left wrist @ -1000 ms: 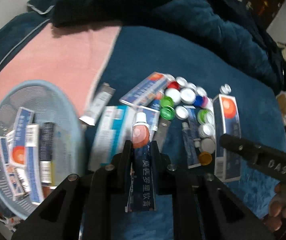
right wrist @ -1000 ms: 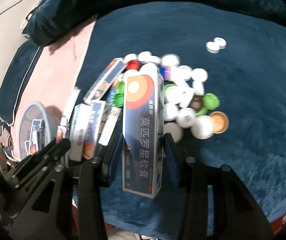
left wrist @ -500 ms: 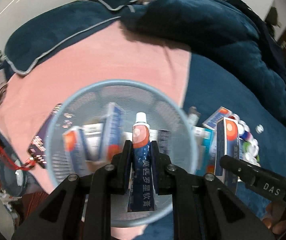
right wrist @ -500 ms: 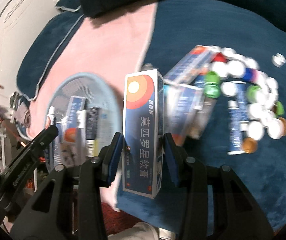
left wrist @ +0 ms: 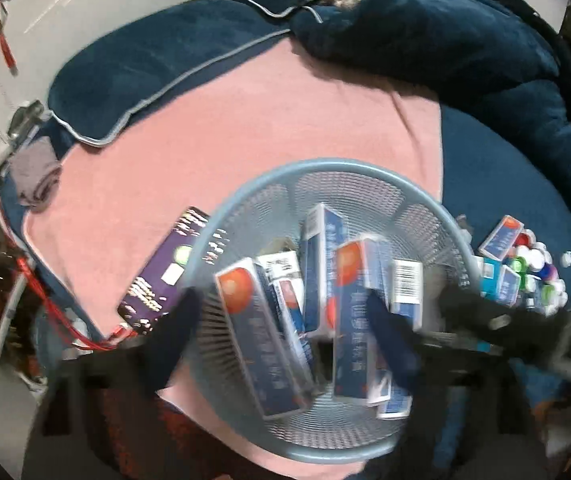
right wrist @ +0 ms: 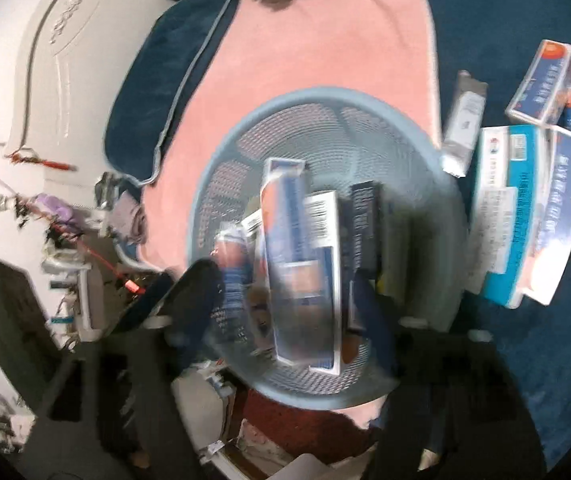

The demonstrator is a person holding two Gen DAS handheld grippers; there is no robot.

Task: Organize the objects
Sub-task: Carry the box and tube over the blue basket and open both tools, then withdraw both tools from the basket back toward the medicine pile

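A light blue mesh basket (left wrist: 325, 165) (right wrist: 317, 94) sits on the pink cloth with several blue-and-white ointment boxes (left wrist: 257, 336) inside. My left gripper (left wrist: 281, 300) hangs over it, jaws opening wide, gripping nothing; only the basket's contents show between its fingers. My right gripper (right wrist: 281, 272) is over the same basket, its jaws opening. A blurred blue-and-white box (right wrist: 305, 280) lies between its pads without being pressed. I cannot pick out the ointment tube among the boxes.
Loose boxes (right wrist: 525, 216), a silver tube (right wrist: 465, 120) and coloured bottle caps (left wrist: 537, 272) lie on the dark blue blanket right of the basket. A purple box (left wrist: 165, 276) pokes out from under the basket's left side. Blue pillows (left wrist: 145, 76) lie behind.
Both grippers travelled left from the pile to above the basket. The left one has let go of the ointment tube and the right one of the tall box; both jaws now stand wide.
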